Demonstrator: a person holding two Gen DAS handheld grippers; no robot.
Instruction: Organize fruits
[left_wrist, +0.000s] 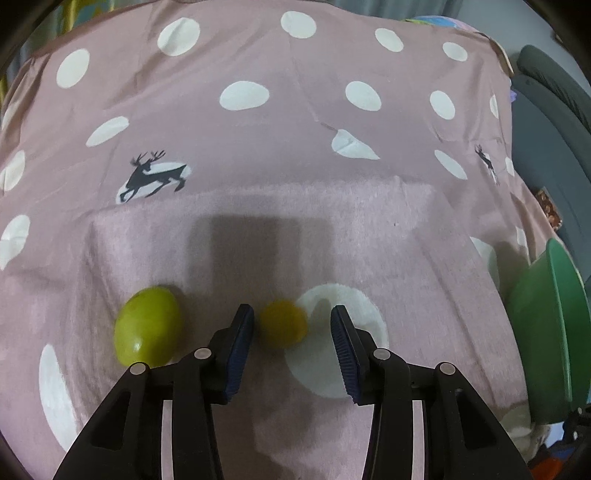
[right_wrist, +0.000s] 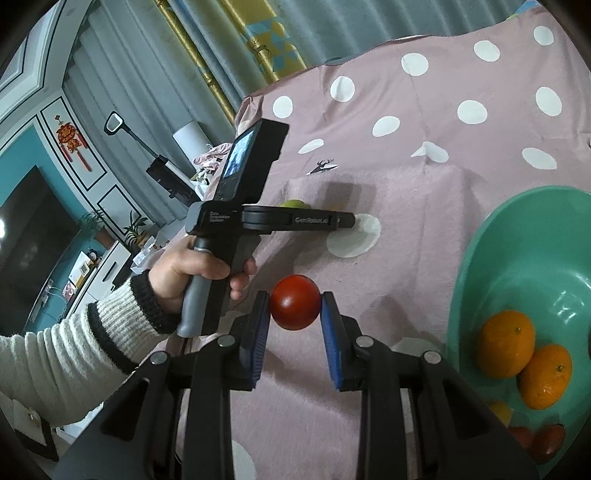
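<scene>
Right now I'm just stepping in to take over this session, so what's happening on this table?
A person is sorting fruit with a handheld gripper in each hand. The right gripper is shut on a red tomato, held above the pink spotted cloth beside the green bowl, which already holds two oranges. The left gripper is open around a small yellow fruit lying on the cloth, not yet gripped. A green fruit waits beside it.

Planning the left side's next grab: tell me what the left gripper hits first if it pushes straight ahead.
Probably the small yellow-orange round fruit, lying between the open left gripper fingers on the pink dotted cloth; depth is unclear.
</scene>
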